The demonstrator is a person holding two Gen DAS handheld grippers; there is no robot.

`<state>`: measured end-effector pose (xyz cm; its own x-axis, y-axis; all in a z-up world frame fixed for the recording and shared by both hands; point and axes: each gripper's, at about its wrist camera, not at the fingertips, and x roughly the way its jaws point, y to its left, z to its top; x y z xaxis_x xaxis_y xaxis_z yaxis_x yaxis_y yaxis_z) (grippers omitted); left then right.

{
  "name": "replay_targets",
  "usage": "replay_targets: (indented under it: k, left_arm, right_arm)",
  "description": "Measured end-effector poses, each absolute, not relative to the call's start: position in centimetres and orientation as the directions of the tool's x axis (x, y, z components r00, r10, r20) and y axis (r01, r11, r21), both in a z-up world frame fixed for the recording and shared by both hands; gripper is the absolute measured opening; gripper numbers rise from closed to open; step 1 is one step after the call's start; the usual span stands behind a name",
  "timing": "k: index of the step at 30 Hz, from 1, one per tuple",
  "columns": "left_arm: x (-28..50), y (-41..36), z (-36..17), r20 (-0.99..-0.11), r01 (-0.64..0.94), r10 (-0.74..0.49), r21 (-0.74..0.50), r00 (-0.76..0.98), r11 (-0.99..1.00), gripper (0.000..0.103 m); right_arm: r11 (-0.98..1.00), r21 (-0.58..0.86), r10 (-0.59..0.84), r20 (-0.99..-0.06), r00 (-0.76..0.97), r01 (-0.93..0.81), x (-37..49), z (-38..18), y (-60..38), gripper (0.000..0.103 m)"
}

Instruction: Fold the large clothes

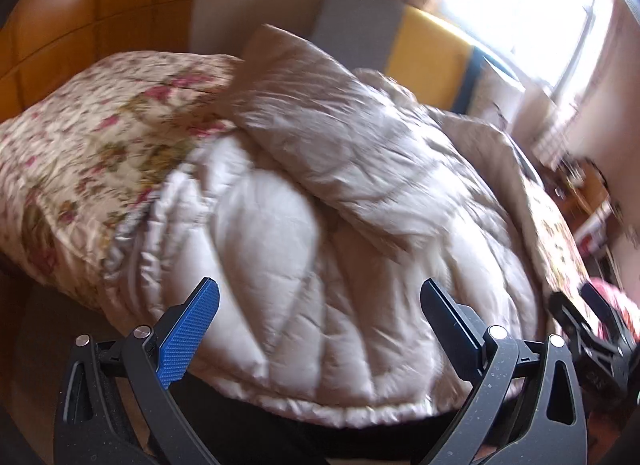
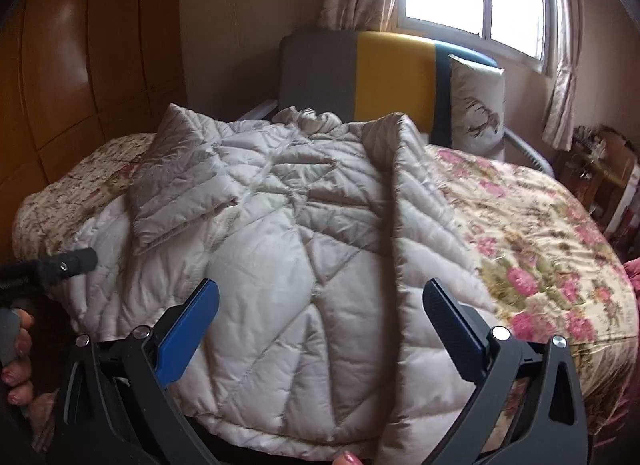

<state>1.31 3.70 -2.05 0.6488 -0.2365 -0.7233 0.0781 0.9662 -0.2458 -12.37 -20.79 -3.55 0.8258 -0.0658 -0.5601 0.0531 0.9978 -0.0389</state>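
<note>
Hovering both tongs, left (image 1: 320,317) and right (image 2: 320,317), spread wide and gripping nothing, over the quilted jacket (image 2: 280,257). I should pinch its hem at both corners evenly.

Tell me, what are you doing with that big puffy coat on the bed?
A person is folding a large quilted coat spread on the flowered bedspread. They hold a gripper in each hand. Both the left gripper and the right gripper have their jaws open near the coat's bottom hem and grip nothing. One sleeve is already folded across the coat, and the right side is turned inward too.
</note>
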Motion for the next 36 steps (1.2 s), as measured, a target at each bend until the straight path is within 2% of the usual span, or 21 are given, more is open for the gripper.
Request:
replay_targets:
  k: [4, 5, 6, 7, 9, 11, 12, 14, 17, 25, 29, 32, 33, 34, 35, 36]
  left_arm:
    - [1.9, 4.0, -2.5, -0.729, 0.044, -0.148, -0.161, 0.668, 0.986, 0.1]
    - [1.9, 4.0, -2.6, -0.728, 0.044, -0.138, -0.147, 0.671, 0.988, 0.1]
    - [2.0, 4.0, -3.0, -0.727, 0.048, -0.123, -0.124, 0.675, 0.991, 0.1]
    - [2.0, 4.0, -3.2, -0.727, 0.058, -0.124, -0.115, 0.676, 0.992, 0.1]
    - [2.2, 4.0, -4.1, -0.726, 0.084, -0.141, -0.115, 0.673, 0.99, 0.1]
    - [2.3, 4.2, -4.7, -0.732, 0.093, -0.158, -0.128, 0.663, 0.987, 0.1]
    - [2.4, 4.2, -5.0, -0.738, 0.094, -0.166, -0.139, 0.654, 0.986, 0.1]
    - [2.6, 4.4, -5.3, -0.741, 0.092, -0.168, -0.144, 0.65, 0.985, 0.1]
    - [2.4, 4.4, -5.2, -0.728, 0.095, -0.165, -0.137, 0.666, 0.986, 0.1]
    - [2.3, 4.9, -4.8, -0.703, 0.077, -0.143, -0.126, 0.696, 0.989, 0.1]
    - [2.3, 5.6, -4.9, -0.707, 0.053, -0.13, -0.13, 0.695, 0.99, 0.1]
    - [2.3, 5.9, -4.9, -0.708, 0.042, -0.12, -0.126, 0.696, 0.991, 0.1]
    - [2.3, 6.1, -4.8, -0.71, 0.036, -0.11, -0.119, 0.696, 0.992, 0.1]
    - [2.4, 6.1, -4.9, -0.711, 0.034, -0.107, -0.116, 0.695, 0.993, 0.1]
    - [2.5, 6.2, -4.9, -0.714, 0.032, -0.104, -0.114, 0.693, 0.993, 0.1]
    - [2.6, 6.4, -5.0, -0.717, 0.03, -0.103, -0.114, 0.689, 0.993, 0.1]
  right_arm:
    - [0.99, -0.12, -0.139, -0.665, 0.734, 0.079, -11.6, -6.6, -22.4, 0.101]
    - [0.988, -0.126, -0.154, -0.688, 0.709, 0.092, -11.4, -7.6, -23.0, 0.096]
    - [0.988, -0.117, -0.154, -0.708, 0.689, 0.101, -11.3, -8.5, -23.7, 0.09]
    - [0.993, -0.073, -0.12, -0.728, 0.675, 0.097, -11.2, -9.1, -24.5, 0.077]
    - [0.995, 0.029, -0.046, -0.727, 0.685, 0.098, -11.7, -9.2, -26.2, 0.067]
    - [0.993, 0.095, 0.013, -0.709, 0.705, 0.077, -12.0, -8.3, -27.5, 0.042]
    - [0.989, 0.135, 0.047, -0.697, 0.716, 0.067, -12.1, -7.8, -28.3, 0.038]
    - [0.987, 0.139, 0.038, -0.688, 0.725, 0.081, -11.9, -7.0, -29.9, 0.016]
    - [0.977, 0.181, 0.038, -0.669, 0.743, 0.112, -11.4, -5.8, -32.8, 0.012]
    - [0.943, 0.063, -0.236, -0.569, 0.788, 0.328, -8.2, -2.4, -40.7, 0.01]
    - [0.884, 0.029, -0.369, -0.571, 0.734, 0.467, -5.7, -3.1, -46.5, 0.01]
    - [0.857, 0.005, -0.409, -0.603, 0.685, 0.516, -3.5, -4.3, -49.8, 0.011]
    - [0.846, 0.003, -0.418, -0.617, 0.667, 0.534, -2.8, -4.8, -50.8, 0.014]
    - [0.833, 0.005, -0.427, -0.63, 0.649, 0.553, -2.2, -5.0, -51.7, 0.026]
    - [0.818, 0.003, -0.442, -0.636, 0.632, 0.575, -2.0, -5.1, -52.4, 0.047]
    - [0.795, -0.008, -0.475, -0.629, 0.615, 0.607, -1.8, -4.9, -53.0, 0.059]
